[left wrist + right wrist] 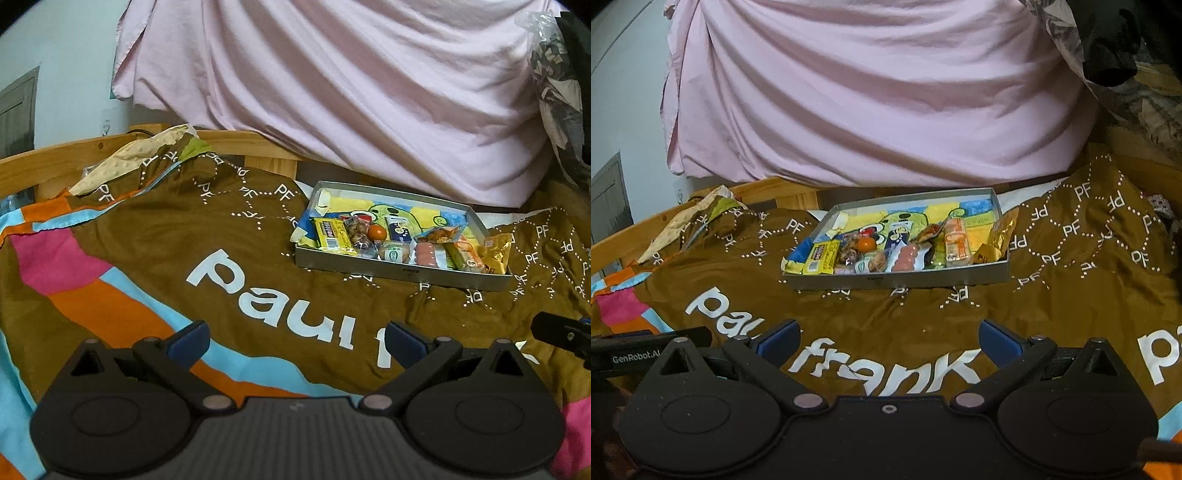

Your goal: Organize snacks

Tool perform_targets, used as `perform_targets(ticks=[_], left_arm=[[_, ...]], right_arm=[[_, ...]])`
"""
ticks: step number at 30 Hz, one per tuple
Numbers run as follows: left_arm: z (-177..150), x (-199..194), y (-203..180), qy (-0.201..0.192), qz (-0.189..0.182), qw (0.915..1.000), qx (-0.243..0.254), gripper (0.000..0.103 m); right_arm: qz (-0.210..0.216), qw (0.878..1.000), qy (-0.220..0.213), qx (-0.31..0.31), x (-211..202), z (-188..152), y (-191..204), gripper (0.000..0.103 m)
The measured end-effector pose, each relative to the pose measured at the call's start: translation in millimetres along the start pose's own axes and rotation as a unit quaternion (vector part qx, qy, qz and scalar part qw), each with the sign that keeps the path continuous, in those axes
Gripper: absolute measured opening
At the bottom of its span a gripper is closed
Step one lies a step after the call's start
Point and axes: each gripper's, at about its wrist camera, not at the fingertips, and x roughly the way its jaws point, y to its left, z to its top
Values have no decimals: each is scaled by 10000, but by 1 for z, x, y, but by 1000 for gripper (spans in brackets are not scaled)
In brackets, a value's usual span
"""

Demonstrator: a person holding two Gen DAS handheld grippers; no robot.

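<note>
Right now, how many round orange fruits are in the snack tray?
1. The orange fruit sits in the tray, left of centre, between the nut packet and the blue-and-white wrapper. Others may be hidden under packets.

Pretty dim, flat indoor light, no hard shadows or glare anywhere. Colors look washed and a bit noisy. Fisheye bends the edges, corners go black. The pink sheet (332,92) up top seems slightly soft, maybe motion blur.
</note>
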Motion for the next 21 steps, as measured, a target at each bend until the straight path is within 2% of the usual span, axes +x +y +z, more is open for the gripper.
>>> perform_targets(ticks=[7,21], left_arm=[[-2,2,-1,1,-41,9999,95,103],[-5,5,4,56,-102,9999,-72,103]], right_arm=[[-33,10000,31,8,9,-1,3,102],[-128,9998,149,-10,19,-5,1,102]])
